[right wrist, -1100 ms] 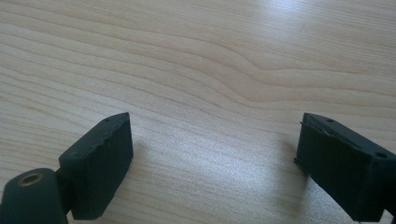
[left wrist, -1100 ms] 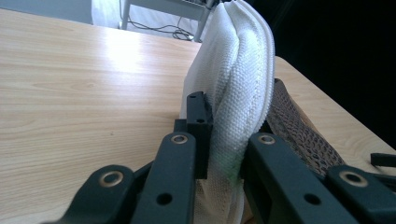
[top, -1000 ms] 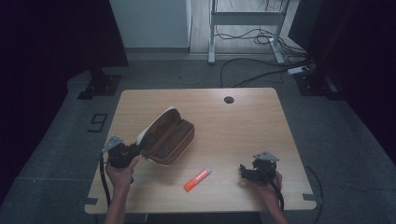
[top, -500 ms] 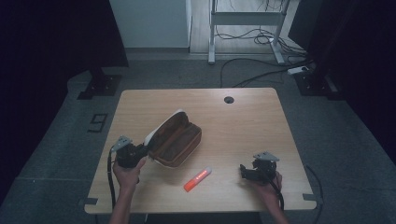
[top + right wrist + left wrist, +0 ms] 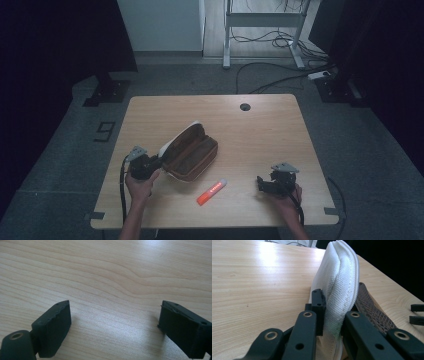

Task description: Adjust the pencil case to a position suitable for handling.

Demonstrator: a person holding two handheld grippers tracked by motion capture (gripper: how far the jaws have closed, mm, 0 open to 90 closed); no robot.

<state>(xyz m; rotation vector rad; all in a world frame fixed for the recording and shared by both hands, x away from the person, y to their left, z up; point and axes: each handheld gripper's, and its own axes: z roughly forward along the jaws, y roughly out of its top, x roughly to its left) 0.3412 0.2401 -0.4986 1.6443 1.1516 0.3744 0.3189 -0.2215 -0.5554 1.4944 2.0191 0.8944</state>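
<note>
A brown pencil case (image 5: 191, 152) with a white lining lies open near the table's middle. My left gripper (image 5: 150, 165) sits at its near-left end, shut on the white flap (image 5: 338, 285), which stands upright between the jaws; the brown half (image 5: 372, 310) lies just to the right of them. An orange marker (image 5: 211, 192) with a white cap lies on the table in front of the case. My right gripper (image 5: 264, 184) rests low over the wood (image 5: 112, 290) at the front right, open, with nothing between its jaws.
The wooden table (image 5: 260, 130) has a round cable hole (image 5: 244, 107) near its far edge. Beyond the table stand a desk frame (image 5: 262, 20) and loose cables (image 5: 280, 80) on the grey floor. Dark screens stand at both sides.
My left gripper moved right and a little forward, carrying the case's white flap with it, so the case shifted rightward on the table. The right gripper and the marker stayed put.
</note>
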